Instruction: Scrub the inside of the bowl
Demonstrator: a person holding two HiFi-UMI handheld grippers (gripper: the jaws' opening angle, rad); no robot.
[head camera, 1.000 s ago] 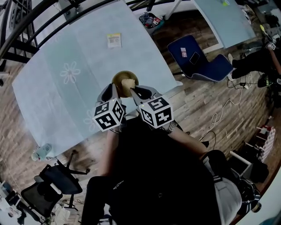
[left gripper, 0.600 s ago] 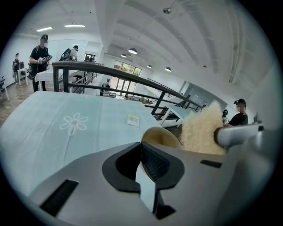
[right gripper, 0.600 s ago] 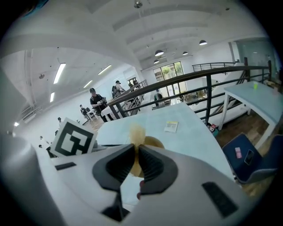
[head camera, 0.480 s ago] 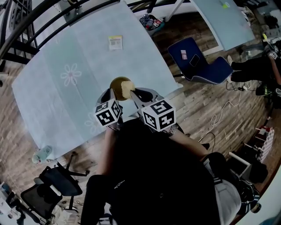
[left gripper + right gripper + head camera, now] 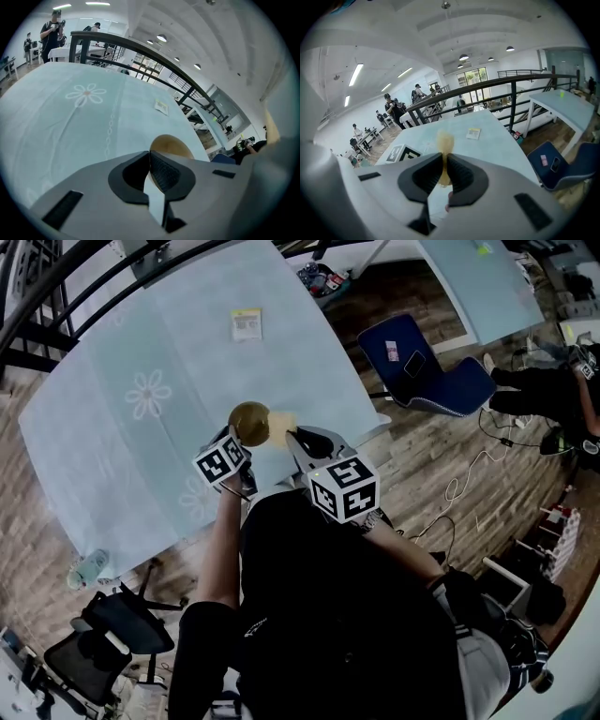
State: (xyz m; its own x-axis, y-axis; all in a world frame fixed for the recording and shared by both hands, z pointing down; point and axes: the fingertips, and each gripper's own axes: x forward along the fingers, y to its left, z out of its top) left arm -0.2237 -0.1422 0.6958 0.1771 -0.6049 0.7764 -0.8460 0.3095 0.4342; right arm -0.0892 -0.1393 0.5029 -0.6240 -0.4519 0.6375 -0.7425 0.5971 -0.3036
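A brown bowl (image 5: 249,423) sits near the front edge of the pale blue table (image 5: 122,446), and it also fills the space just past the jaws in the left gripper view (image 5: 171,142). My left gripper (image 5: 234,441) (image 5: 150,158) is at the bowl's near rim, with its jaws pinched together on it. My right gripper (image 5: 294,436) (image 5: 444,165) is shut on a pale yellow sponge (image 5: 280,424) (image 5: 444,143). The sponge is just right of the bowl, outside it.
A small yellow-and-white packet (image 5: 245,324) (image 5: 473,133) lies farther back on the table. A blue chair (image 5: 422,367) stands on the wooden floor to the right. A dark railing (image 5: 140,51) runs behind the table. The table's front edge is right under my grippers.
The sponge was inside the bowl; now it is out and to the bowl's right. The left gripper and the bowl have shifted a little left and away.
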